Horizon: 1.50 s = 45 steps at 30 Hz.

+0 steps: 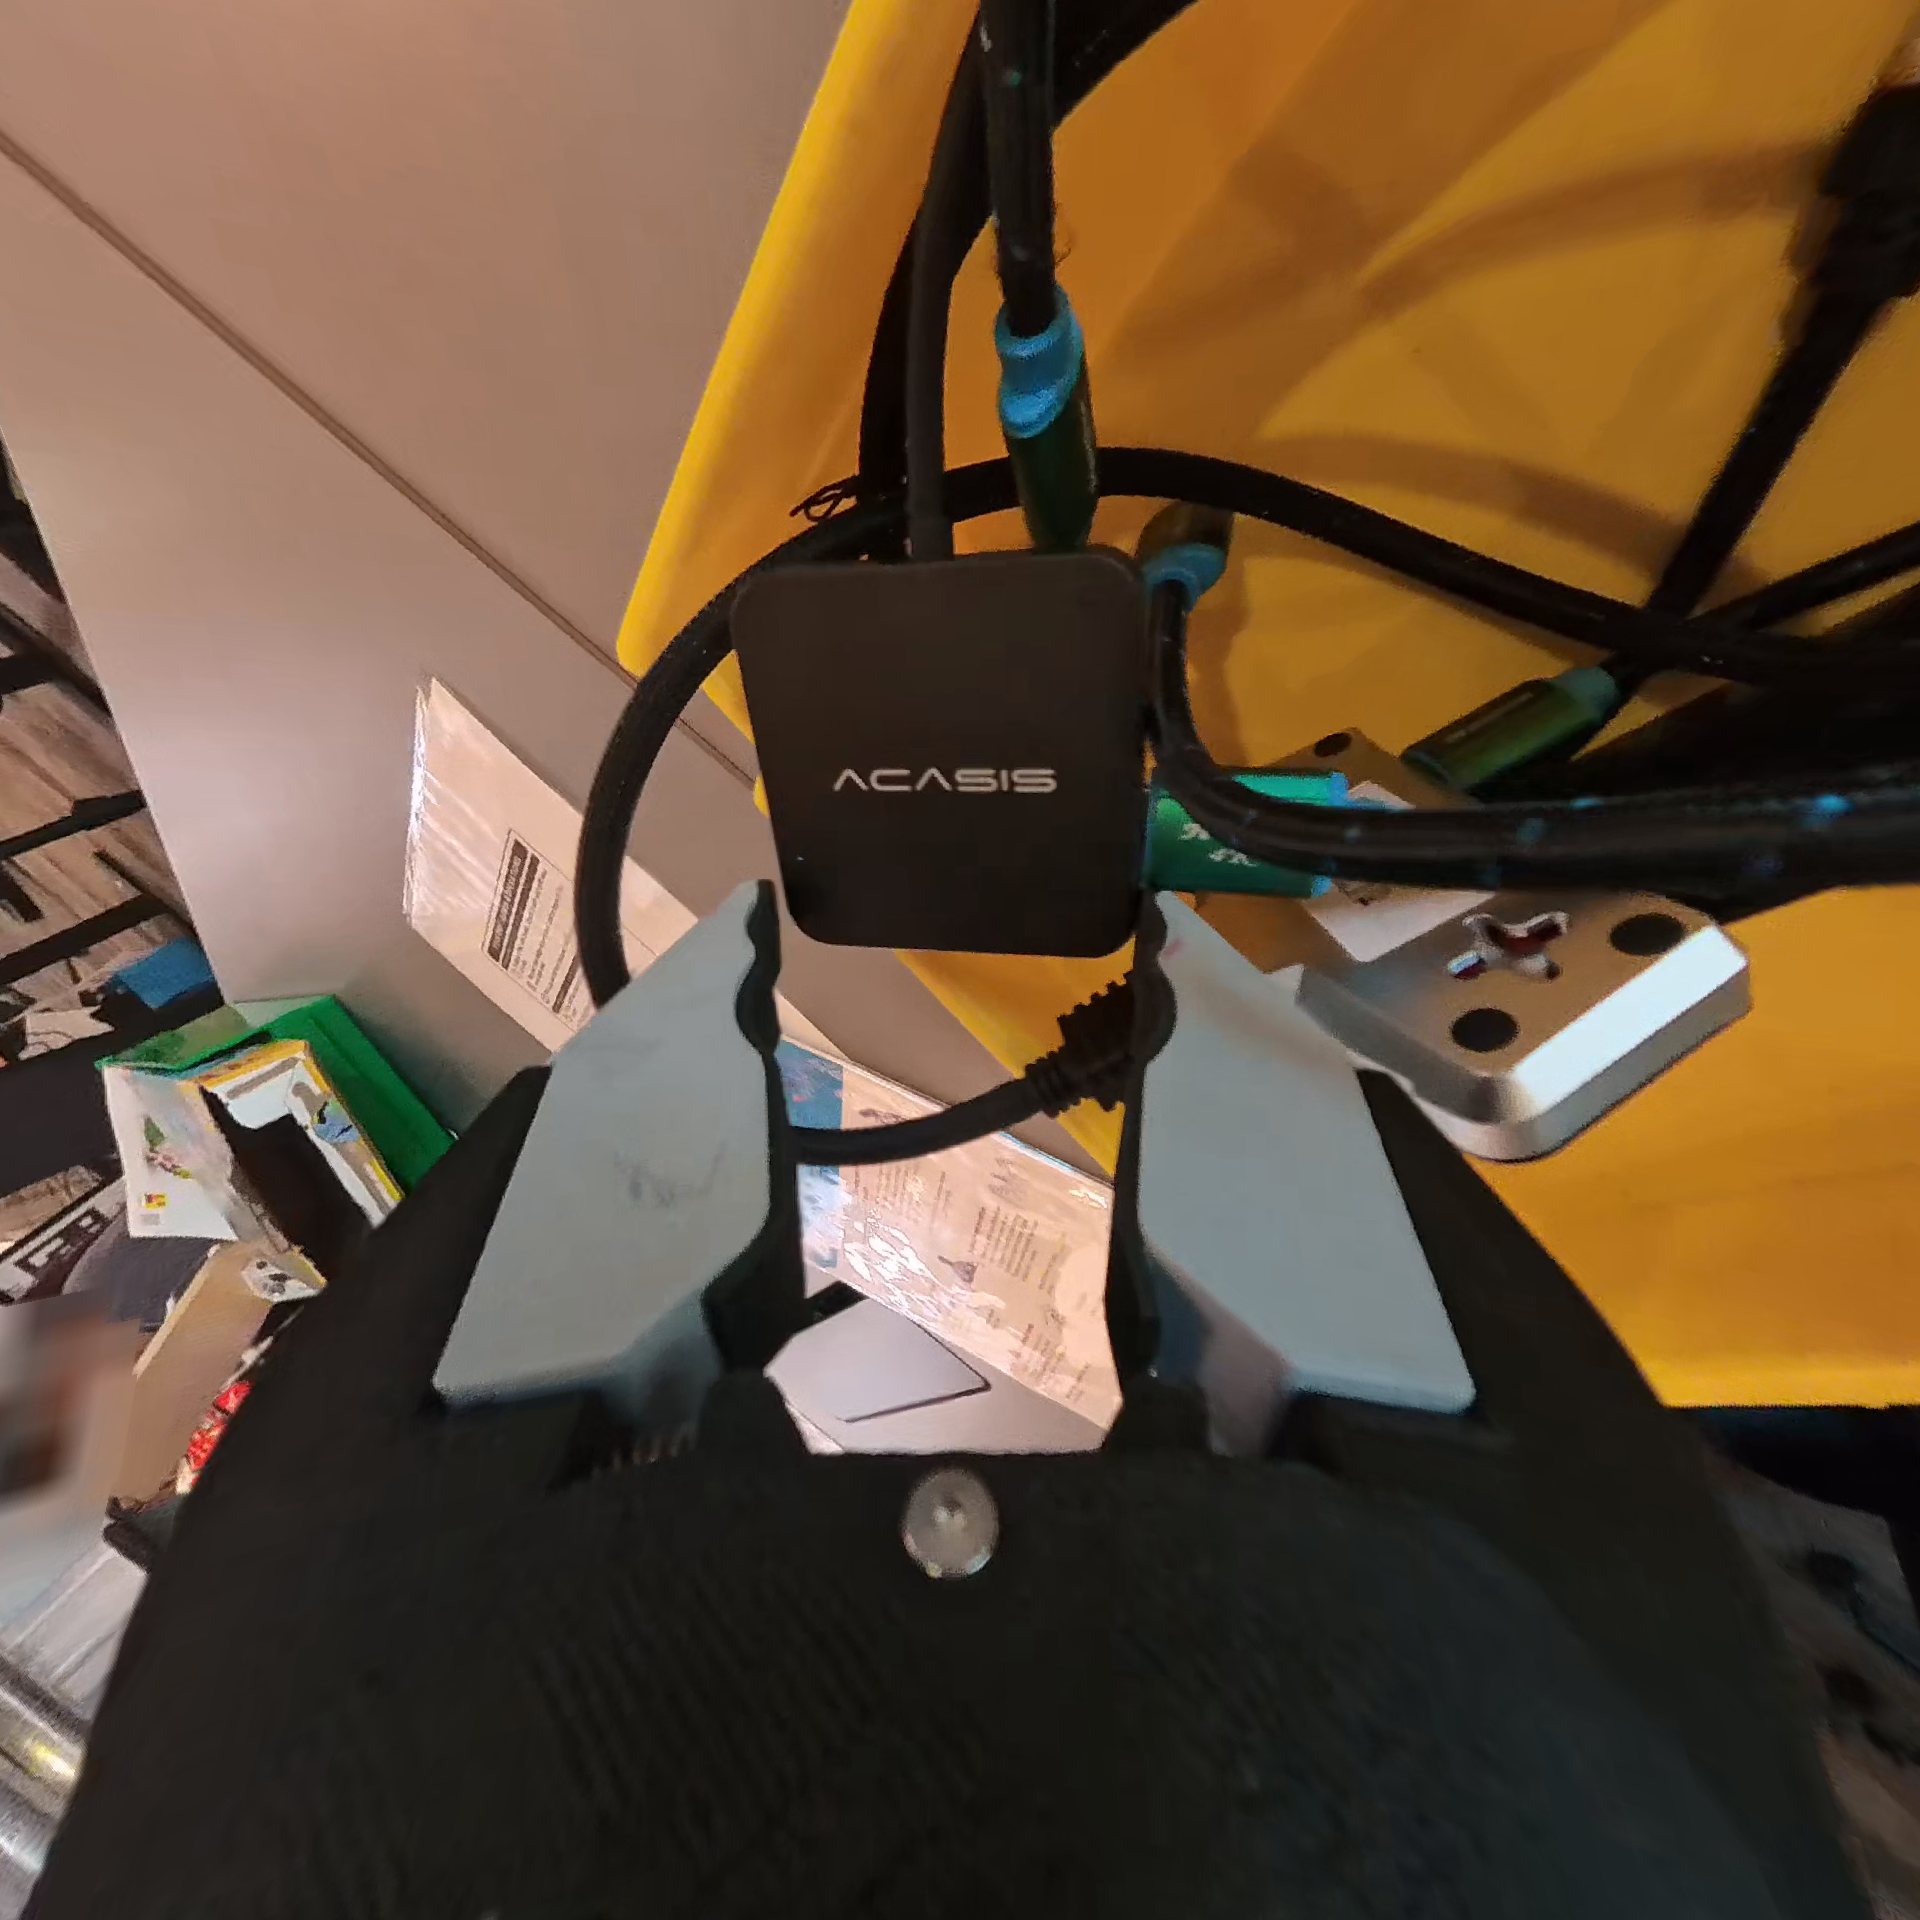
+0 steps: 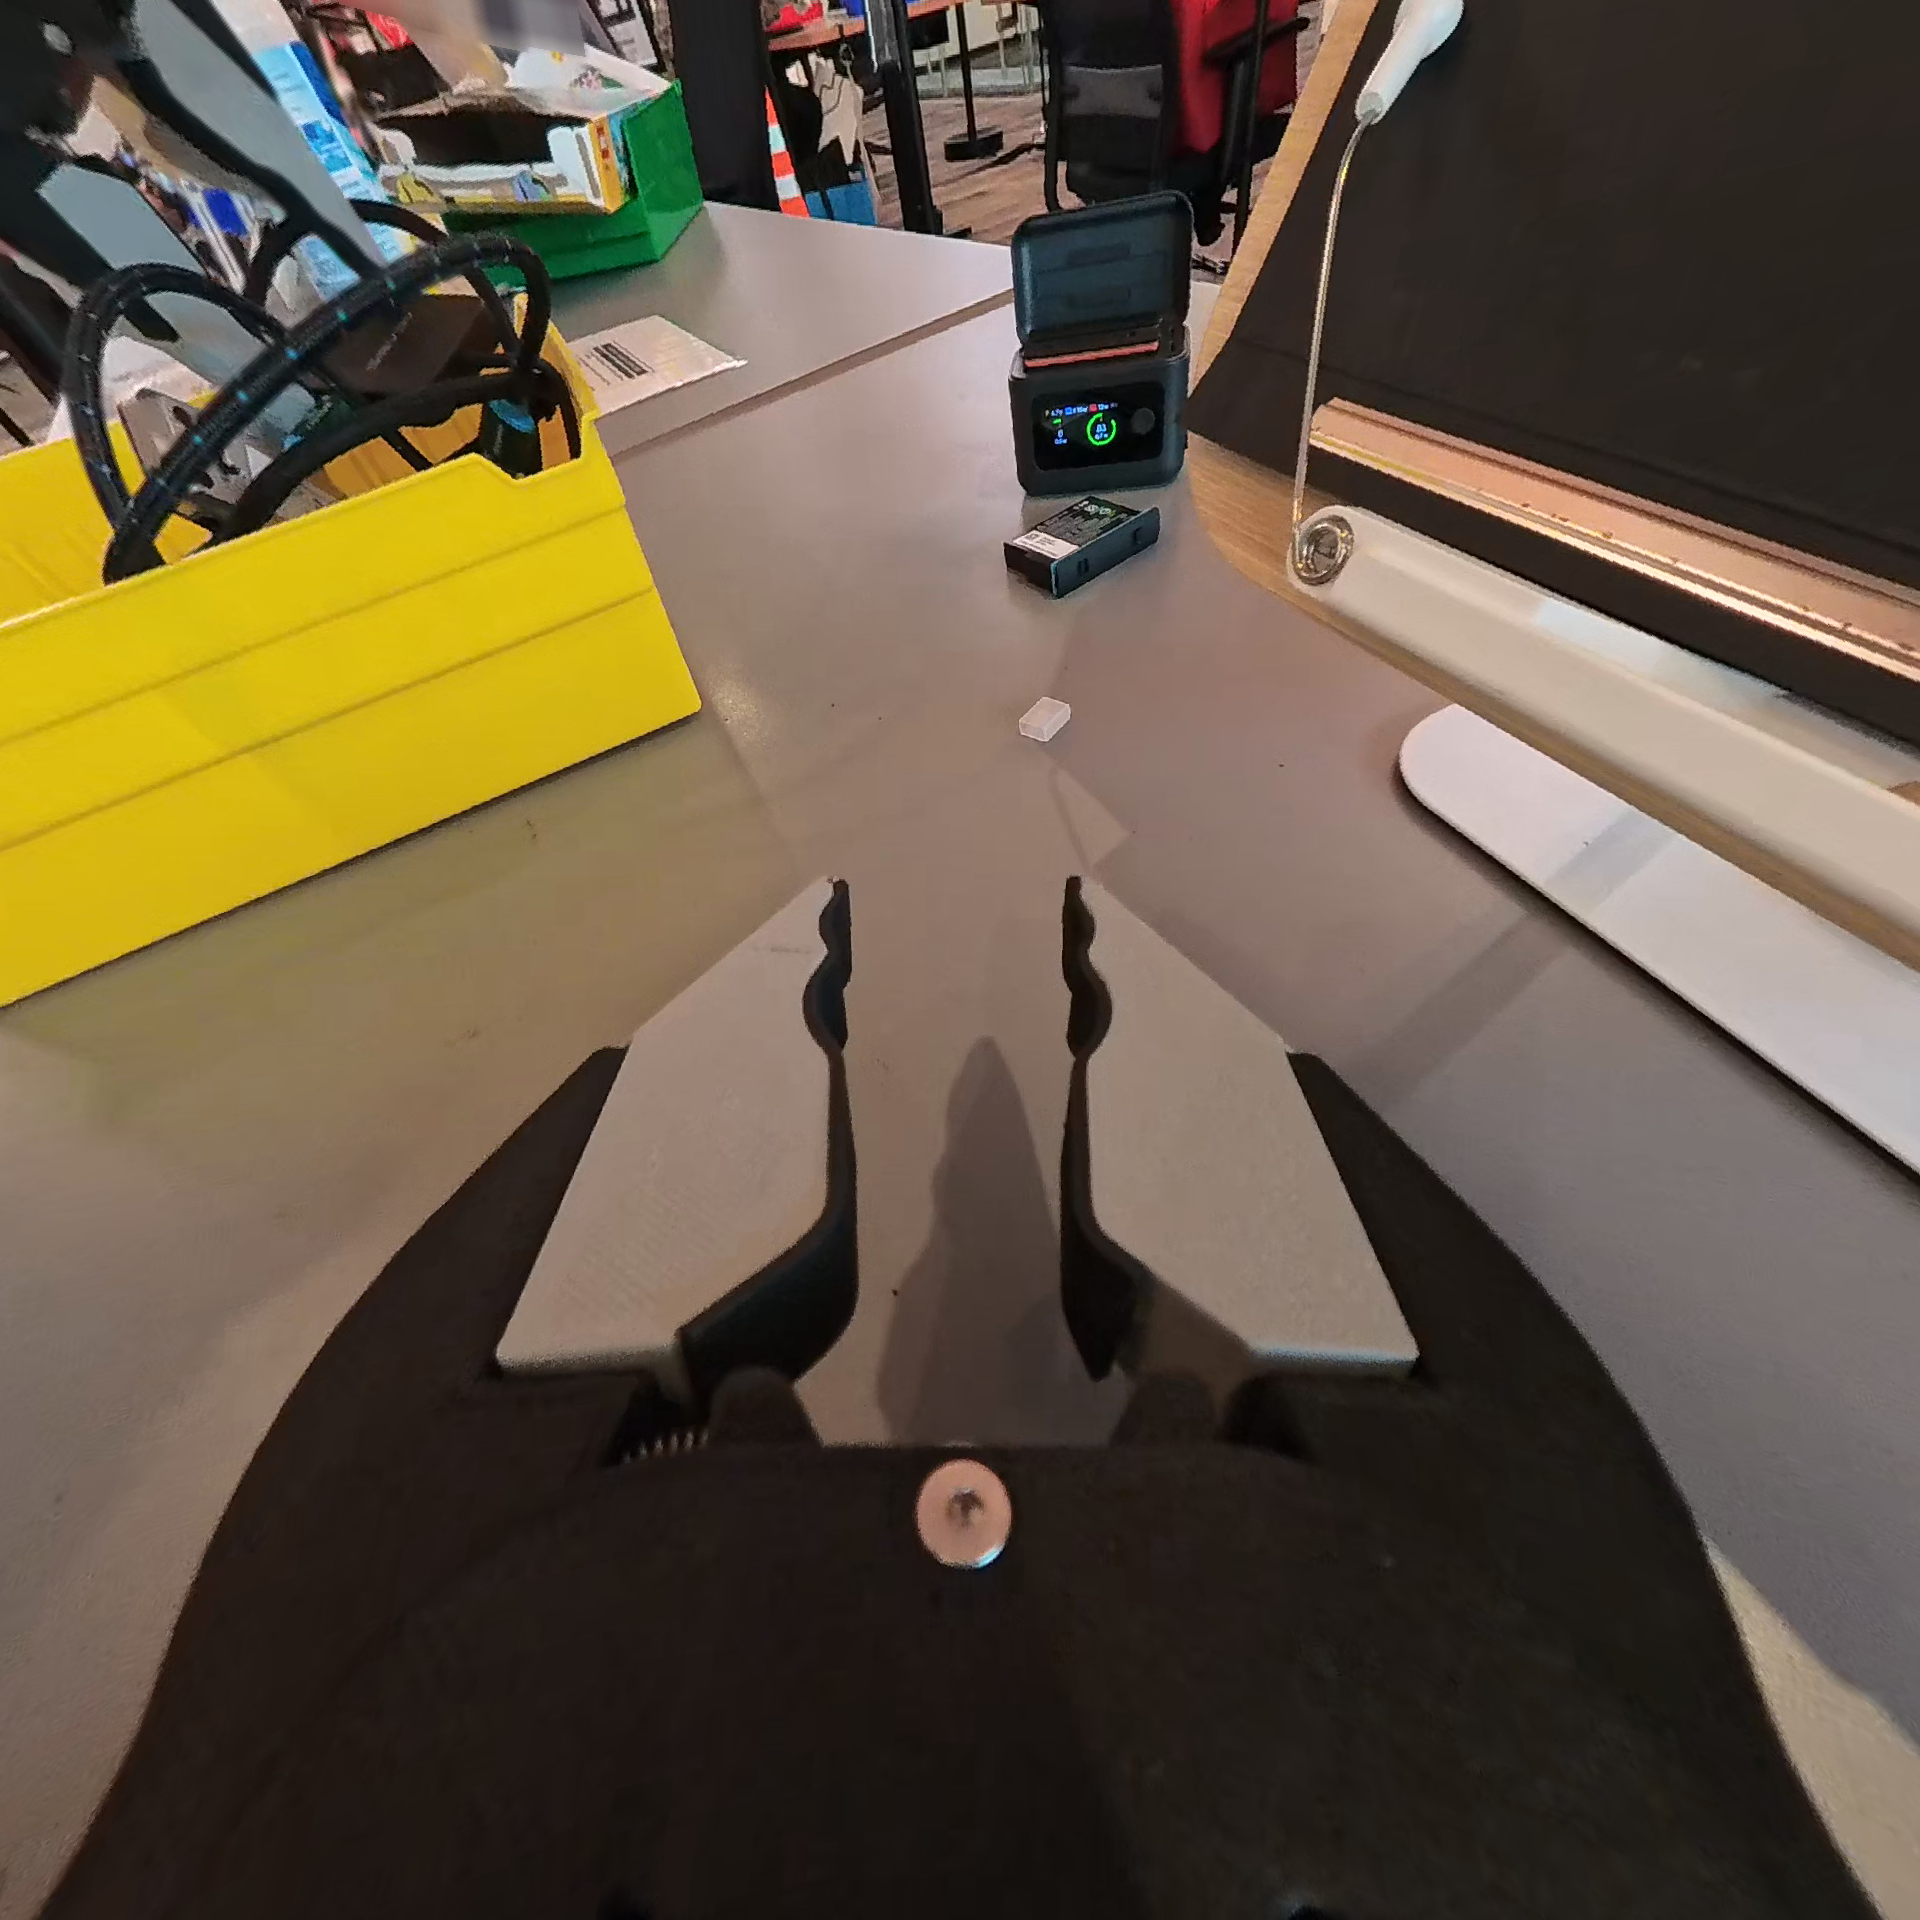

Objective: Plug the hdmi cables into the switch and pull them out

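Black rounded-square HDMI switch (image 1: pixel 940 758) sits lifted over the yellow bin (image 1: pixel 1403 312), near end between gripper fingertips, one green-and-teal HDMI plug (image 1: pixel 1044 416) seated in its far edge, black braided HDMI cables (image 1: pixel 1455 582) tangled around.

Bystanders on the grey table (image 2: pixel 852 582)
Yellow bin (image 2: pixel 312 665), charging case (image 2: pixel 1099 405) behind a loose battery (image 2: pixel 1081 545), green box (image 2: pixel 623 197).

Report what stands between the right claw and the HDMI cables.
The yellow bin's near wall: the open right claw is low over the table, the HDMI cables coil inside the bin to its left. Their loops rise above the rim, reachable from above.
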Motion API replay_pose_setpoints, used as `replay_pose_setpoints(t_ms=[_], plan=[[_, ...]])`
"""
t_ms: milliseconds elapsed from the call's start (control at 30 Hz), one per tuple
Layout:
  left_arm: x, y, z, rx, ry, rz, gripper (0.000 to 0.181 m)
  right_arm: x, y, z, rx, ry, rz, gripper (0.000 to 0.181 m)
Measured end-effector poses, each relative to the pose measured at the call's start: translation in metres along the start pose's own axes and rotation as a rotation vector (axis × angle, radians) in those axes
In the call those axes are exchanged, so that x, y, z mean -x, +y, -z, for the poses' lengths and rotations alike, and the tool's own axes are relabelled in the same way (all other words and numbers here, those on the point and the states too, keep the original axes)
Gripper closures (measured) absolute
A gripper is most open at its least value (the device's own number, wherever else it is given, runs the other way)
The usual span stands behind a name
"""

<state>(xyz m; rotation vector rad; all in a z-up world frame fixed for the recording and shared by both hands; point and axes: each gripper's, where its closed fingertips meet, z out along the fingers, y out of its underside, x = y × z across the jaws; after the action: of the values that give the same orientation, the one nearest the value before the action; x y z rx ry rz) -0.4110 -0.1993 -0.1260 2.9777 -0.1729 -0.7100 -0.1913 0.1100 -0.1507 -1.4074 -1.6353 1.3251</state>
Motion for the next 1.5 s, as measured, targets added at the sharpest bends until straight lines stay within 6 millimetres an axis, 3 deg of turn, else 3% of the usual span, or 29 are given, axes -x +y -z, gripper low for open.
replay_pose_setpoints(t_ms=[67,167,367,500,633,767,867,967,1033,1100,1200,1300,1433,1467,1500], plan=[[0.004,-0.001,-0.001,-0.019,0.003,-0.024,0.105,0.000,0.001,-0.001,0.004,-0.001,0.000,0.144],[-0.001,-0.004,-0.004,-0.068,0.038,-0.042,0.114,0.001,0.002,-0.002,0.016,-0.004,0.001,0.144],[0.003,-0.005,-0.005,-0.106,0.005,-0.070,0.114,0.001,0.003,-0.002,0.020,-0.006,0.003,0.145],[0.024,-0.007,0.016,-0.083,-0.222,-0.142,0.115,0.001,0.002,-0.001,0.012,-0.007,0.005,0.146],[0.057,-0.008,0.071,-0.080,-0.579,-0.200,0.115,0.002,0.002,-0.002,0.015,-0.008,0.009,0.146],[0.085,-0.006,0.150,-0.095,-0.882,-0.199,0.116,0.004,0.003,-0.002,0.017,-0.008,0.015,0.146],[0.107,0.002,0.218,-0.196,-0.975,0.006,0.115,0.004,0.002,-0.001,0.015,-0.007,0.016,0.146],[0.123,0.003,0.288,-0.407,-1.039,0.284,0.116,0.004,0.002,0.000,0.008,-0.004,0.013,0.146],[0.111,-0.024,0.314,-0.626,-0.925,0.384,0.116,0.003,0.001,0.001,0.002,-0.003,0.012,0.146],[0.087,-0.063,0.329,-0.779,-0.843,0.349,0.117,0.004,0.000,0.001,-0.004,-0.007,0.016,0.146],[0.037,-0.122,0.329,-0.848,-0.825,0.197,0.117,0.006,-0.002,0.003,-0.019,-0.012,0.024,0.145],[-0.027,-0.194,0.308,-1.031,-0.721,0.128,0.117,0.006,-0.006,0.007,-0.047,-0.027,0.006,0.144],[-0.083,-0.254,0.257,-1.174,-0.693,0.132,0.120,0.001,-0.022,0.022,-0.146,-0.073,-0.072,0.142],[-0.094,-0.262,0.241,-1.190,-0.685,0.134,0.149,0.000,-0.025,0.025,-0.168,-0.089,-0.100,0.141],[-0.106,-0.270,0.230,-1.228,-0.690,0.117,0.158,-0.001,-0.027,0.029,-0.188,-0.109,-0.127,0.140]])
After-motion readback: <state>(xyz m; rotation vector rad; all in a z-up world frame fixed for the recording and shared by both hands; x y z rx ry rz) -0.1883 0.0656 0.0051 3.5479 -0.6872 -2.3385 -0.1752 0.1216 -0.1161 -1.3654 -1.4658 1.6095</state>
